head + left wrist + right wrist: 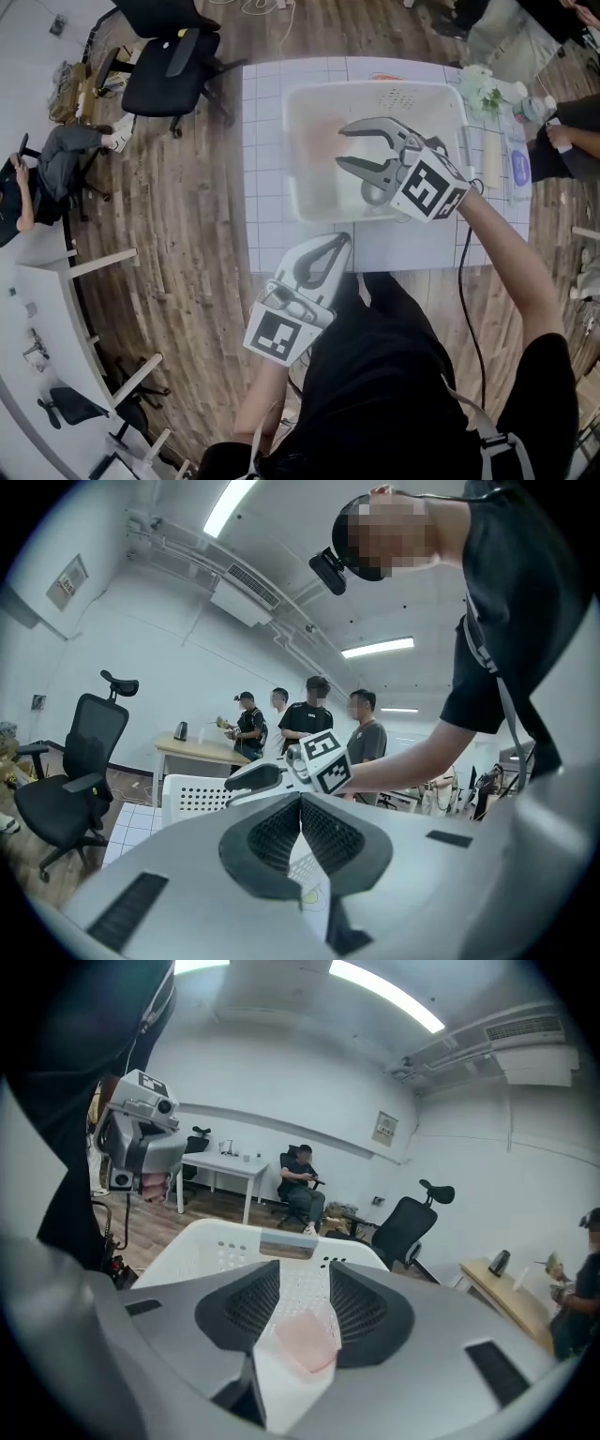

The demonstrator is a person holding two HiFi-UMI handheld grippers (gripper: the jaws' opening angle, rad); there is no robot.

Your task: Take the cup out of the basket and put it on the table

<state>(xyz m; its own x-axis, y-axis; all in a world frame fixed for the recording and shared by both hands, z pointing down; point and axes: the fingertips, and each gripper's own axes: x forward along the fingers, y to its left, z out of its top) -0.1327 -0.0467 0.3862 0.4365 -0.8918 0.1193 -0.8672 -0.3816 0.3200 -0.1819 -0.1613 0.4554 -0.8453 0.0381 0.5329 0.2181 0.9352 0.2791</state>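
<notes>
Two Grippers, Cup in Basket

Right gripper (341,146) hung over the basket (375,90) with its jaws partly apart and gripping nothing. Pink cup (305,1340) lay on the basket floor, visible through the gap between those jaws; the pads did not press on it. Left gripper (343,240) had its jaws closed tip to tip, empty, at the table (272,103) edge nearest the person. Basket stood on the table.

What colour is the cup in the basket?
Pale pink cup, clearest in the right gripper view, inside the white basket.
</notes>
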